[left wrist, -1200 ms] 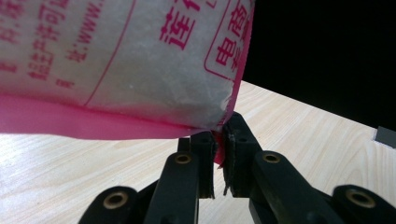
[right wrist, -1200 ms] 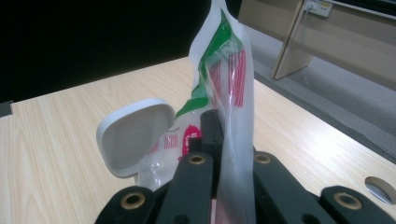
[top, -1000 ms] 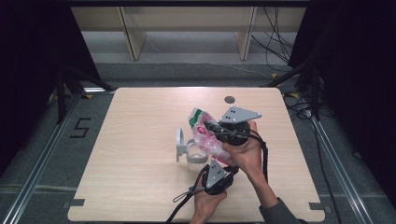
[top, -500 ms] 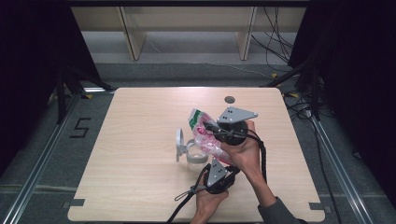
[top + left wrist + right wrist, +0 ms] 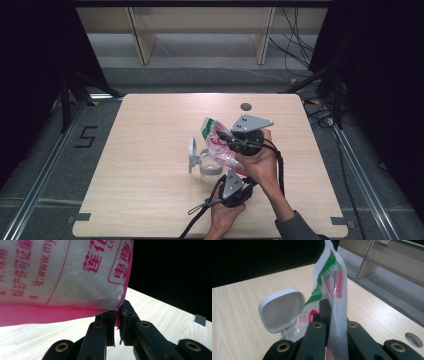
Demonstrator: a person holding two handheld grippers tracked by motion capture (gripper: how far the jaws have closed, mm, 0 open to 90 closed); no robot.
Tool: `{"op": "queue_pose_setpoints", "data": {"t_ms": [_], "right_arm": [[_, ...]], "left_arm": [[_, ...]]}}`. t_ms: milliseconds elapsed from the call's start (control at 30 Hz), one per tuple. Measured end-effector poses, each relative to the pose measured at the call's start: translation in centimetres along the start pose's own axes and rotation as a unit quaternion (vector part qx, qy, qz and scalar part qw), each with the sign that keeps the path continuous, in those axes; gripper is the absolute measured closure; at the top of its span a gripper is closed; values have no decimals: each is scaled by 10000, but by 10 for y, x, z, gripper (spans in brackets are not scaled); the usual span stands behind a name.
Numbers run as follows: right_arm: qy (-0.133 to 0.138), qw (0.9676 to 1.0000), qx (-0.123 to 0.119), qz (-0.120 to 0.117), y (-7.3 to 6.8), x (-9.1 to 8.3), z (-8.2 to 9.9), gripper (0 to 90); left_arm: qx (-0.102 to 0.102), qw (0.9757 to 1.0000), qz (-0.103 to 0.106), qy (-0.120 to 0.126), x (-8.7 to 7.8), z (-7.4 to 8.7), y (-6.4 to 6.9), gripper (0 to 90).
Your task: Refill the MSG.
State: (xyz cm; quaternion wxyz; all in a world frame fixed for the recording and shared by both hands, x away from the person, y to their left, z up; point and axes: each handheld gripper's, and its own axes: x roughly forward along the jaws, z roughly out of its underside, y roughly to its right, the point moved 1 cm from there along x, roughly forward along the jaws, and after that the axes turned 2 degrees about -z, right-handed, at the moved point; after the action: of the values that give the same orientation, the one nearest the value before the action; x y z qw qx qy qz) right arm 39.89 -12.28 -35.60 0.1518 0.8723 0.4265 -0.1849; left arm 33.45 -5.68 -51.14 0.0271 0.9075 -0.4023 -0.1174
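Note:
A thin plastic bag (image 5: 212, 131) with pink and green print hangs above the table's middle, held between both grippers. My right gripper (image 5: 223, 136), under its grey plate, is shut on the bag's upper part (image 5: 337, 285); the film runs between its jaws. My left gripper (image 5: 234, 172) comes up from below and is shut on the bag's pink bottom edge (image 5: 62, 315). The bag's printed side (image 5: 62, 272) rises just above the left jaws. A white round tub (image 5: 209, 165) with a raised lid (image 5: 282, 308) stands on the table, left of and under the bag.
The light wooden table (image 5: 145, 145) has a round cable hole (image 5: 245, 106) near its far edge, seen also as the cable hole (image 5: 412, 339) at the right. Black cables trail from the grippers toward the near edge. Shelving legs stand beyond the table.
The right gripper has edged slightly left with the bag. The left gripper and the white tub have stayed where they were.

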Motion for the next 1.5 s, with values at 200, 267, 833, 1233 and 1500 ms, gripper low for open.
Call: {"op": "queue_pose_setpoints", "data": {"t_ms": [200, 267, 833, 1233, 1500], "right_arm": [[-67, 9999, 128, 23, -2, 0, 0, 900], [-74, 9999, 149, 12, -2, 0, 0, 900], [-141, 9999, 79, 7, 0, 3, -1, 900], [-218, 9998, -14, 9, -2, 7, -3, 900], [-260, 9996, 32, 68, -3, 8, -4, 900]], "left_arm": [[-16, 10000, 14, 3, 0, 0, 0, 832], [-20, 10000, 17, -5, 1, -1, -1, 832], [-67, 10000, 55, 44, 3, -2, 0, 833], [-109, 9999, 65, 86, 5, -3, 1, 834], [-138, 9998, 66, 129, 9, -4, 0, 834]]}}
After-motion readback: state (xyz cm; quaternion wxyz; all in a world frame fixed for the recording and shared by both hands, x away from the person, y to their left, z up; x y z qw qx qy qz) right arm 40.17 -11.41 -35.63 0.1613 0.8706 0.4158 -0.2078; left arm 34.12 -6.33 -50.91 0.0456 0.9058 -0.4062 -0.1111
